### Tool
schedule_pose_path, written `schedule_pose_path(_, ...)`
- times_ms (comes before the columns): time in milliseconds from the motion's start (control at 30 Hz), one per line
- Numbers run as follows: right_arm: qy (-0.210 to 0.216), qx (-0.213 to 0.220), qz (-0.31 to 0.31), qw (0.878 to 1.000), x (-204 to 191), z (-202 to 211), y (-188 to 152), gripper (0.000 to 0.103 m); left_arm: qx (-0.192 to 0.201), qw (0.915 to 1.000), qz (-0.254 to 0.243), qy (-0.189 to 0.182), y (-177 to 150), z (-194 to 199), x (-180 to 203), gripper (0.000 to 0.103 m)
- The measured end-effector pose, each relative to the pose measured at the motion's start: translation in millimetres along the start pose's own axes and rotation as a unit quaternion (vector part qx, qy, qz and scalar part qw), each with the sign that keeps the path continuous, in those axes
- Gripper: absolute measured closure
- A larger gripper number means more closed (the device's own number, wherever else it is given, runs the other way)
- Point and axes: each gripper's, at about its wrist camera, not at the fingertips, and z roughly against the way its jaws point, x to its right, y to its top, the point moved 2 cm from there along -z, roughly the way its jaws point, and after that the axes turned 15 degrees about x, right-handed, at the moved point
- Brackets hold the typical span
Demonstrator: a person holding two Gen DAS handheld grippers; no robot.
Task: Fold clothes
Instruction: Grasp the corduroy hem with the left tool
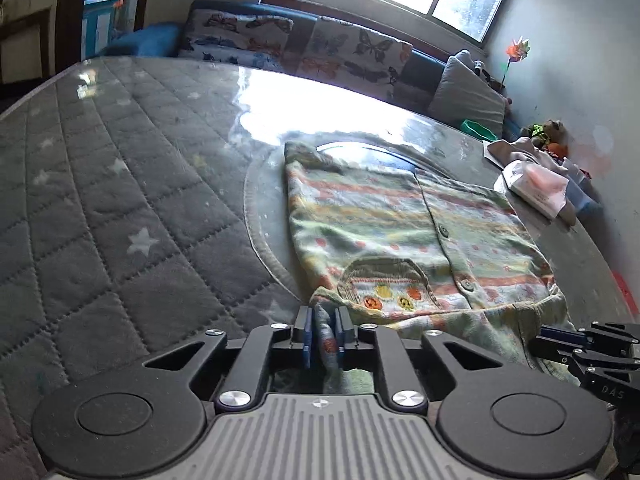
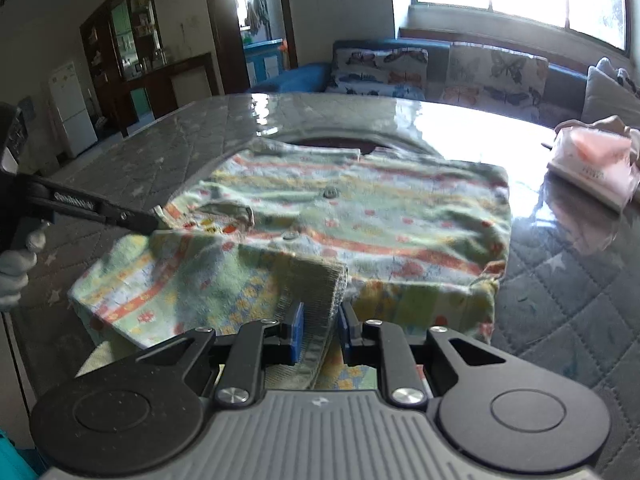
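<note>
A small striped green, orange and white baby cardigan (image 1: 404, 232) with buttons and a front pocket lies on the quilted grey table cover. My left gripper (image 1: 325, 334) is shut on its near left hem corner. My right gripper (image 2: 320, 326) is shut on the ribbed hem at the near edge of the same cardigan (image 2: 360, 220). The right gripper also shows at the right edge of the left wrist view (image 1: 560, 344). The left gripper shows at the left of the right wrist view (image 2: 148, 220), touching the garment's edge.
A folded pink and white cloth pile (image 2: 592, 160) lies at the table's right side, also in the left wrist view (image 1: 536, 184). A sofa with butterfly cushions (image 1: 304, 48) stands behind the table. The wall (image 1: 580, 80) is close on the right.
</note>
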Motion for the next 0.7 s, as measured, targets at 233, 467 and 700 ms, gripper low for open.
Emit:
schedule_pose_path(233,0.009,0.027,0.021,0.999,-7.5,4.2,14.2,0.084,0.023,0.9983,-0.032,-0.044,11.5,8.2,26.4,0.082)
schedule_pose_path(467,0.022,0.011,0.028,0.999,-10.9,-18.1,6.1,0.082,-0.012,0.9975,-0.043,-0.055,-9.2,-16.5,34.0,0.082)
schedule_pose_path(700,0.036,0.017,0.05,0.998,-25.2,-2.7,9.4,0.062,0.004,0.996,-0.06,-0.067,-5.6,-0.1,43.7,0.068)
